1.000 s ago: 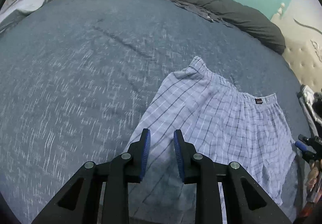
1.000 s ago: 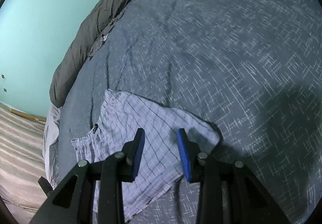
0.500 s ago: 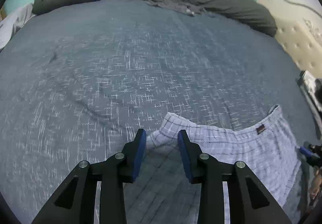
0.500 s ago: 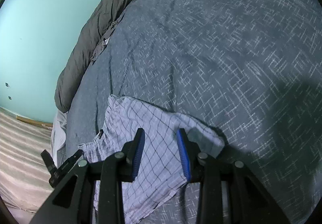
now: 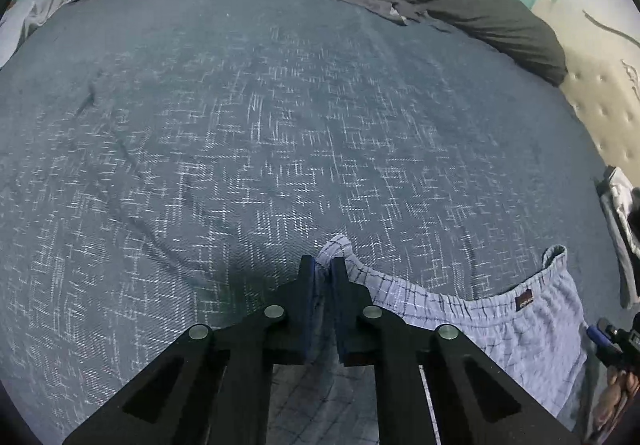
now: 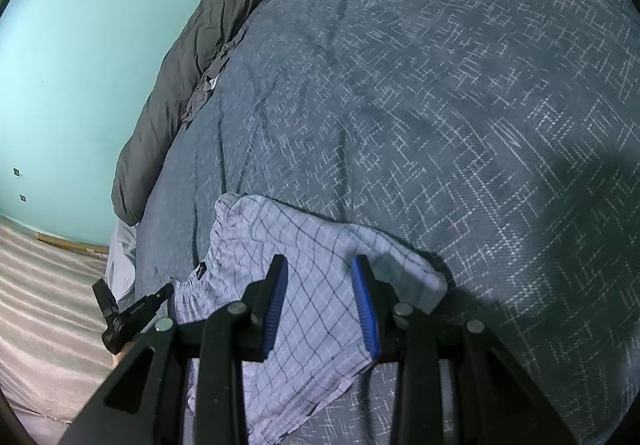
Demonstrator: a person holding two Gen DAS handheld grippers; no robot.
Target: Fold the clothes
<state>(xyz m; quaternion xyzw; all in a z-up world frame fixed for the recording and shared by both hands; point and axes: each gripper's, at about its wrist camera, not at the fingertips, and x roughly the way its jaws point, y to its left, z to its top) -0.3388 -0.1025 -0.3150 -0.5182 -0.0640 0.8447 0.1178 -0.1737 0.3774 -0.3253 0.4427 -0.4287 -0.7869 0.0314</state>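
Plaid shorts pinched at one waistband corner on the bed

The left hand-held gripper (image 5: pixel 323 269) is clamped narrow on a waistband corner of the pale checked shorts (image 6: pixel 304 285), which lie on the blue-grey bed (image 5: pixel 280 117) near its edge. The right hand-held gripper (image 6: pixel 320 281) hovers wide apart over the shorts, gripping nothing.

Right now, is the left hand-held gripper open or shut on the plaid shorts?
Shut on them. The left hand-held gripper has its fingers nearly together, with a corner of the plaid shorts pinched between them.
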